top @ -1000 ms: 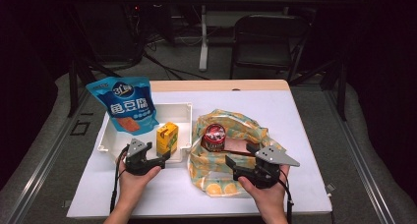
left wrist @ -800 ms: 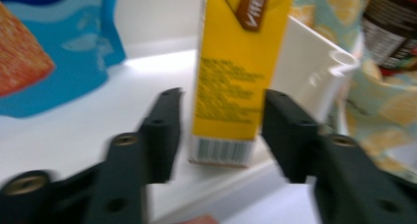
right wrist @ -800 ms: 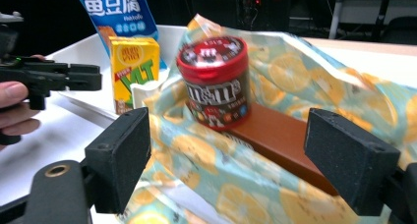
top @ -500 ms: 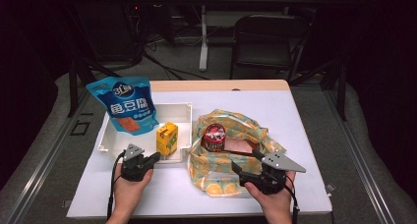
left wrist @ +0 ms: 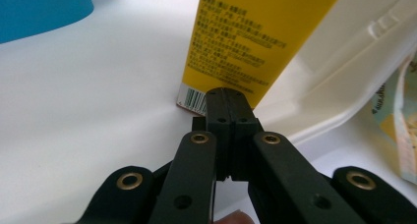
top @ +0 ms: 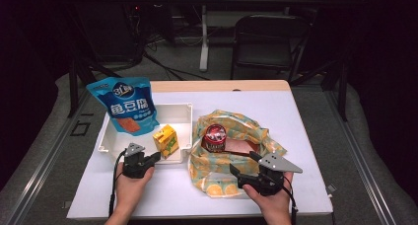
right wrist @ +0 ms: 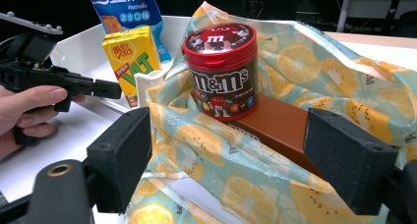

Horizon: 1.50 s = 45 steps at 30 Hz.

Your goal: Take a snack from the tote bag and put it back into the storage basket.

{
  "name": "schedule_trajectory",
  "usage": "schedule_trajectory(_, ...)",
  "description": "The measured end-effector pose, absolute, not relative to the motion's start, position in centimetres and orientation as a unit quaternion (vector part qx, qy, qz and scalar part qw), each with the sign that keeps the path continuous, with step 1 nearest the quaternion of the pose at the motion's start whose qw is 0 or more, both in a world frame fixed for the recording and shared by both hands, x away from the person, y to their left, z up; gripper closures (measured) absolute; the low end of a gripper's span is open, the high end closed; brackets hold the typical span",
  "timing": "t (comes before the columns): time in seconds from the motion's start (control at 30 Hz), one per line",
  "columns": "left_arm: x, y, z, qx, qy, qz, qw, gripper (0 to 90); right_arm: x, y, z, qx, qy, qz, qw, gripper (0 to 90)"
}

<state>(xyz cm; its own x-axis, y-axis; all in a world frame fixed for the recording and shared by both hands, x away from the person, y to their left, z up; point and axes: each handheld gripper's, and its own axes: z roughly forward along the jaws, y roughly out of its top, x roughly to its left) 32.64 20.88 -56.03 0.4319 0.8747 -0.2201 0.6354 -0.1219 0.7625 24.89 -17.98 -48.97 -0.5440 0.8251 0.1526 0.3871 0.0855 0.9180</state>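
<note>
**High view and both gripper views: packing partly done, carton not yet gripped**

High view: I find the white tray (top: 106,138) on the surface (top: 305,136), with the blue snack pouch (top: 127,105) standing in it and the yellow juice carton (top: 166,141) at its near right corner. Beside it lies the lemon-print bag (top: 236,183), open, already carrying the red-lidded candy tub (top: 215,137) and a brown box (top: 240,147). My left gripper (top: 156,156) points at the carton; my right gripper (top: 235,171) sits at the bag's near edge.

Left gripper view: the fingers (left wrist: 227,121) are closed together on nothing, their tips just short of the carton's (left wrist: 246,42) lower face. The carton is not gripped.

Right gripper view: the fingers (right wrist: 125,155) stand wide, with the bag's (right wrist: 206,155) near fabric between them but not pinched. The tub (right wrist: 221,69) rests upright on the brown box (right wrist: 275,126).

Assessment: two items appear packed; carton and pouch remain in the tray. I judge the job roughly half complete.
</note>
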Motion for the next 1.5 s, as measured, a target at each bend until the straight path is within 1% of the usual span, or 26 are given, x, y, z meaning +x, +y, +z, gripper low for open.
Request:
schedule_trajectory(0.17,32.2,21.1,-55.8,0.725,0.518,0.144,0.431,90.0,24.9,-18.1,-49.1,0.420,0.712,0.524,0.204,19.5)
schedule_trajectory(0.27,31.1,21.1,-55.0,0.729,0.504,0.137,0.443,90.0,24.8,-18.1,-49.1,0.414,0.714,0.527,0.203,20.4)
schedule_trajectory(0.33,31.0,20.4,-54.9,0.741,0.488,0.135,0.442,89.5,24.9,-18.1,-49.1,0.415,0.714,0.526,0.203,20.4)
schedule_trajectory(0.4,31.1,19.9,-55.1,0.743,0.484,0.127,0.444,87.8,24.9,-18.0,-49.1,0.415,0.714,0.527,0.202,20.4)
schedule_trajectory(0.5,31.5,19.6,-55.4,0.744,0.490,0.133,0.434,87.1,24.8,-17.9,-49.1,0.413,0.714,0.527,0.203,20.5)
schedule_trajectory(0.57,32.0,19.8,-55.4,0.741,0.497,0.134,0.431,89.5,24.9,-17.9,-49.1,0.414,0.713,0.529,0.203,20.5)
schedule_trajectory(1.07,34.2,19.6,-55.0,0.732,0.513,0.146,0.424,90.0,24.9,-17.7,-49.5,0.417,0.716,0.523,0.200,20.7)
schedule_trajectory(1.13,34.0,19.7,-54.9,0.739,0.508,0.156,0.414,89.8,24.9,-17.7,-49.5,0.419,0.715,0.523,0.200,20.8)
schedule_trajectory(1.17,33.8,19.7,-54.8,0.744,0.503,0.165,0.408,87.9,24.9,-17.7,-49.5,0.420,0.715,0.523,0.200,20.8)
schedule_trajectory(1.2,33.6,19.7,-54.5,0.746,0.504,0.154,0.408,85.2,24.9,-17.8,-49.4,0.418,0.716,0.521,0.202,20.9)
schedule_trajectory(1.27,33.5,19.7,-54.3,0.748,0.502,0.149,0.409,85.3,24.9,-17.9,-49.4,0.418,0.715,0.523,0.202,20.9)
schedule_trajectory(1.3,33.5,19.5,-54.1,0.747,0.507,0.158,0.400,90.0,24.9,-17.9,-49.4,0.419,0.715,0.523,0.202,21.0)
schedule_trajectory(1.37,33.7,19.4,-53.8,0.755,0.501,0.168,0.388,90.0,25.0,-17.9,-49.4,0.419,0.716,0.521,0.202,21.0)
schedule_trajectory(1.5,34.7,19.0,-54.2,0.775,0.490,0.142,0.373,90.0,25.0,-17.8,-49.4,0.417,0.717,0.521,0.202,21.0)
